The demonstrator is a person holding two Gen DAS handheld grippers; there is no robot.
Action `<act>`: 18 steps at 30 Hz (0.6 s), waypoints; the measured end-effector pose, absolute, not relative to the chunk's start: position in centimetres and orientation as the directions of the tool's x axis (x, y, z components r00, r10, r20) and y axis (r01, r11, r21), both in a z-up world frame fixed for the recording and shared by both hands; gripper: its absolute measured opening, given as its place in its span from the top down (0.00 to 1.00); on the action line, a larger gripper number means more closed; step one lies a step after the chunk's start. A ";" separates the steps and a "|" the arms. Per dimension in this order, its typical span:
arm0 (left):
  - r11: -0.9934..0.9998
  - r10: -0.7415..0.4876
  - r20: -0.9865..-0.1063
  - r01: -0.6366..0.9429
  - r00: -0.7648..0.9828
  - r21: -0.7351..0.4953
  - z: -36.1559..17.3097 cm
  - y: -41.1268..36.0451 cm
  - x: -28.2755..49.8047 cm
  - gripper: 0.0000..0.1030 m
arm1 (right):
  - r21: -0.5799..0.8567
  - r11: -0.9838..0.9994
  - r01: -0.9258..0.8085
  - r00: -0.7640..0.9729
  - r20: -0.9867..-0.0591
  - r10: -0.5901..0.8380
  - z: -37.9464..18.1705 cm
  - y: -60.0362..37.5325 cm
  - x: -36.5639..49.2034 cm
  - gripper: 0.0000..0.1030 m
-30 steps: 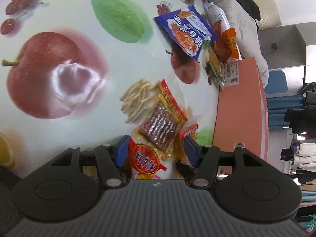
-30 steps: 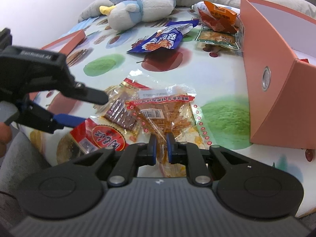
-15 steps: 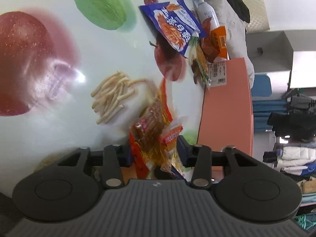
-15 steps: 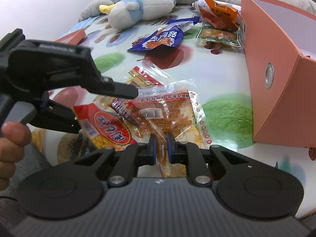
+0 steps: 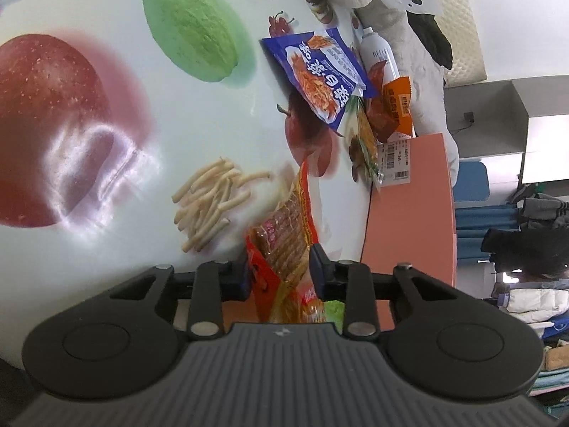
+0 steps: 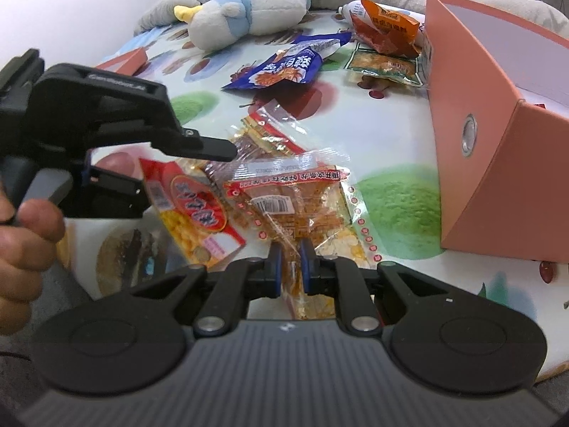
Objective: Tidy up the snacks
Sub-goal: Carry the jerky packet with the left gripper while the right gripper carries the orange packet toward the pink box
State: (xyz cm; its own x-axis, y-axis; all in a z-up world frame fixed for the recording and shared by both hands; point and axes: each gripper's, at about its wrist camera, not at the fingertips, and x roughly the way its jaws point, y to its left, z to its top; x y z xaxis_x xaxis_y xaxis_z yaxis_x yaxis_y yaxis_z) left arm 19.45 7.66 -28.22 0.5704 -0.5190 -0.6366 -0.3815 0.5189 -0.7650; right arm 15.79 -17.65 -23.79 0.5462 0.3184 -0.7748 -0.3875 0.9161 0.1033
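We hold a gripper in each hand over a table (image 6: pixel 402 135) covered in a fruit-print cloth. Our left gripper (image 5: pixel 281 267) has just been closing its jaws, and they now pinch a red-and-yellow snack packet (image 5: pixel 284 242) that stands on edge between the blue pads, crumpled and lifted at the near end. In the right wrist view that same left gripper (image 6: pixel 149 174) comes in from nine o'clock, with our left hand (image 6: pixel 25 245) wrapped round its handle, and the red-and-yellow snack packet (image 6: pixel 199 213) tilts up out of its fingers.

Our right gripper (image 6: pixel 290 267) is pressed nearly together, nipping the near edge of a clear packet of orange dried snack (image 6: pixel 291 210), which lies flat on the cloth at twelve o'clock from the pads.

The two packets overlap in the middle of the table. At one to two o'clock from them a blue snack bag (image 6: pixel 284 67), an orange snack bag (image 6: pixel 387 28) and a green-edged flat packet (image 6: pixel 384 66) lie close together. A pink cardboard box (image 6: pixel 498 163) stands open at three o'clock. A plush penguin (image 6: pixel 245 14) rests at the far edge, around eleven o'clock.
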 end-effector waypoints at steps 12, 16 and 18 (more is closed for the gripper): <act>0.653 -0.436 -0.708 -0.345 0.556 -0.674 -26.9 6.0 20.5 0.91 | 0.106 0.927 -0.359 0.566 -0.766 0.306 -23.1 -18.5 15.7 0.87; 0.685 -0.415 -0.712 -0.320 0.567 -0.654 -25.5 6.0 20.1 0.93 | 0.139 0.933 -0.331 0.574 -0.755 0.317 -22.3 -19.3 16.1 0.87; 0.701 -0.403 -0.711 -0.305 0.576 -0.645 -24.5 6.0 19.9 0.94 | 0.158 0.933 -0.324 0.576 -0.749 0.327 -21.7 -19.5 16.3 0.87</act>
